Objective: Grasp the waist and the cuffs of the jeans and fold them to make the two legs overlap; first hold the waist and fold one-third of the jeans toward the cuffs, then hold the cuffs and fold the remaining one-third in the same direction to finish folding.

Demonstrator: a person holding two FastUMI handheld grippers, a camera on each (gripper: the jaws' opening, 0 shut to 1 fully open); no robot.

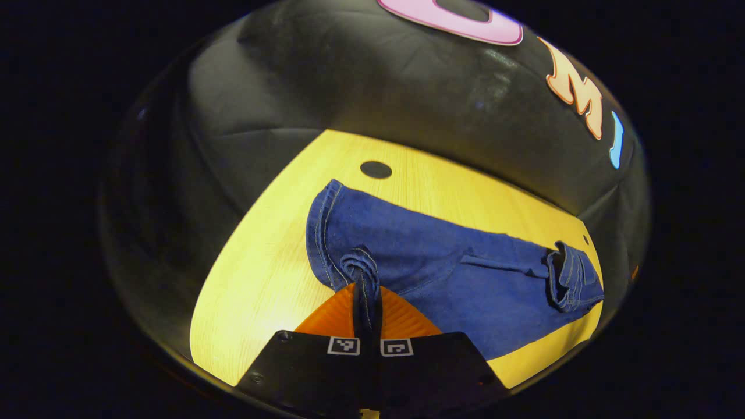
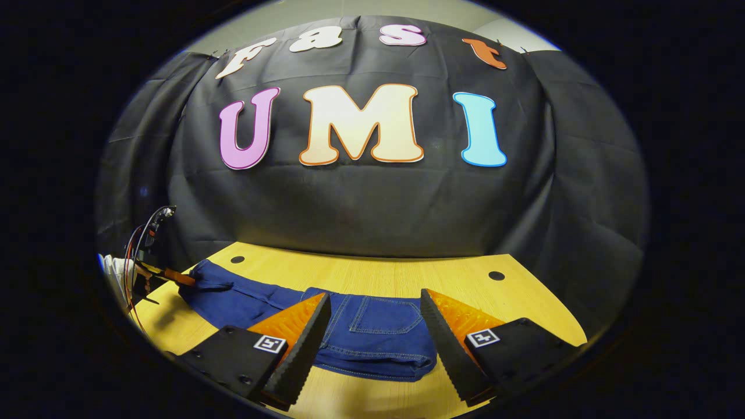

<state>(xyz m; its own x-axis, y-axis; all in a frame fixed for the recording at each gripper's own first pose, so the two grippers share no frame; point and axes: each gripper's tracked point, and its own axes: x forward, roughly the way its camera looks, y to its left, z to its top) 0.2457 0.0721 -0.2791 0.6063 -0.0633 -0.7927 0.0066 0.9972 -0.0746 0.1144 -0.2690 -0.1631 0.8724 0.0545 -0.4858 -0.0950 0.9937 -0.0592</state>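
jeans, left tongs pinching cuff, no readable label

Left gripper pinched on fabric (right gripper spread wide, empty).

The jeans lay stretched across the table, in front of the wall cloth. Cuff end sat pinched in the left gripper; the right gripper straddled the waist end, fingers apart.
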